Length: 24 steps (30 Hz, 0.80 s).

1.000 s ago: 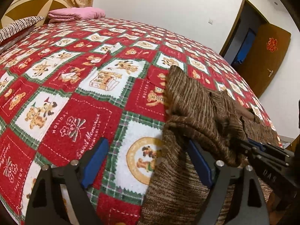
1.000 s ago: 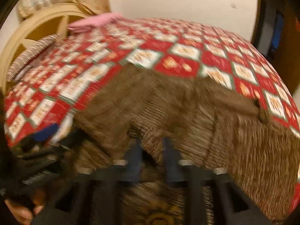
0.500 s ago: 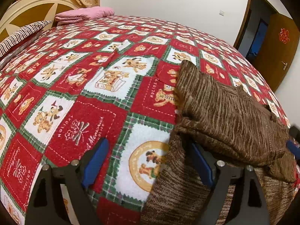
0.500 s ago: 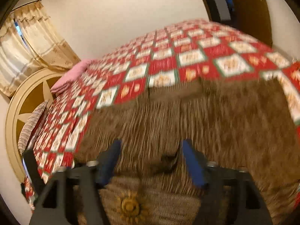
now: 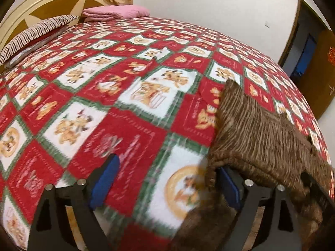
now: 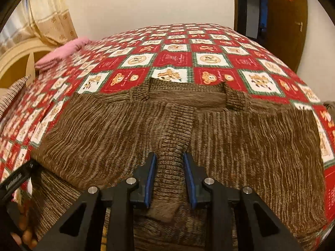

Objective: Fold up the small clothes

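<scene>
Sweater on bed: soft, floppy knit. My right gripper pinching sleeve cuff; left gripper spread at sweater's side edge. Grip cuffs, hems.

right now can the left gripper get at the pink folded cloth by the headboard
Probably not without a long reach: the pink folded cloth lies at the bed's far end, and the open left gripper is beside the brown sweater. Nothing blocks the way.
</scene>
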Motion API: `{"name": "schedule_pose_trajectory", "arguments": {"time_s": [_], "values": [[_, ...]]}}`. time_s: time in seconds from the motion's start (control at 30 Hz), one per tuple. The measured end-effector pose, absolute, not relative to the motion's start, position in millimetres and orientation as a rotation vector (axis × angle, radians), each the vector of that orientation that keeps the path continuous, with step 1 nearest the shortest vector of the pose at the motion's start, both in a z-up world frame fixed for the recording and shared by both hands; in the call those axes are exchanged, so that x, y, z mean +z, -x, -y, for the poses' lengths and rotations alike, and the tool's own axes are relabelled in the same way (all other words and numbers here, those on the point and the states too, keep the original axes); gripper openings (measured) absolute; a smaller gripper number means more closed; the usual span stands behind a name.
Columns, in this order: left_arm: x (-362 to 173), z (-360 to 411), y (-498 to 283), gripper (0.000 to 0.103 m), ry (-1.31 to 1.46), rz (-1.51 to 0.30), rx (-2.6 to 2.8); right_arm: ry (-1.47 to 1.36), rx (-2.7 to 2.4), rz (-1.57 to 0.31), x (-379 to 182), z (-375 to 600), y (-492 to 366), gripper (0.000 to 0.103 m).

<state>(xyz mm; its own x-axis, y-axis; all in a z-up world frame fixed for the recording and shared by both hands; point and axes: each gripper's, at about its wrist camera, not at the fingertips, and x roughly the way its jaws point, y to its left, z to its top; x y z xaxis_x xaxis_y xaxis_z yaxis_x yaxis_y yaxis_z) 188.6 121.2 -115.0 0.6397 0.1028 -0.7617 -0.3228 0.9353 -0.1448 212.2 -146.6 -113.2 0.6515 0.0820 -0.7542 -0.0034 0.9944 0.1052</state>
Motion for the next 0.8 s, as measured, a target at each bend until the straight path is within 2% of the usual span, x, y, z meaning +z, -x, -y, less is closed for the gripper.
{"name": "schedule_pose_trajectory", "arguments": {"time_s": [0.23,0.4,0.57,0.63,0.7,0.8], "values": [[-101,-133,-160,0.092,0.265,-0.846,0.203,-0.128,0.032,-0.804,-98,151,-195,0.03],[-85,-130,-182,0.093,0.243,-0.806,0.191,-0.09,0.129,-0.753,-91,133,-166,0.03],[-113,-99,-204,0.093,0.076,-0.869,0.144,-0.128,0.188,-0.831,-109,134,-160,0.03],[-117,-105,-197,0.094,0.122,-0.843,0.12,-0.147,0.179,-0.843,-109,141,-153,0.03],[-117,-119,-193,0.1,0.192,-0.841,0.107,-0.166,0.151,-0.866,-108,152,-144,0.031],[-119,-123,-191,0.1,0.224,-0.83,0.09,-0.26,0.114,-0.861,-104,176,-123,0.031]]}}
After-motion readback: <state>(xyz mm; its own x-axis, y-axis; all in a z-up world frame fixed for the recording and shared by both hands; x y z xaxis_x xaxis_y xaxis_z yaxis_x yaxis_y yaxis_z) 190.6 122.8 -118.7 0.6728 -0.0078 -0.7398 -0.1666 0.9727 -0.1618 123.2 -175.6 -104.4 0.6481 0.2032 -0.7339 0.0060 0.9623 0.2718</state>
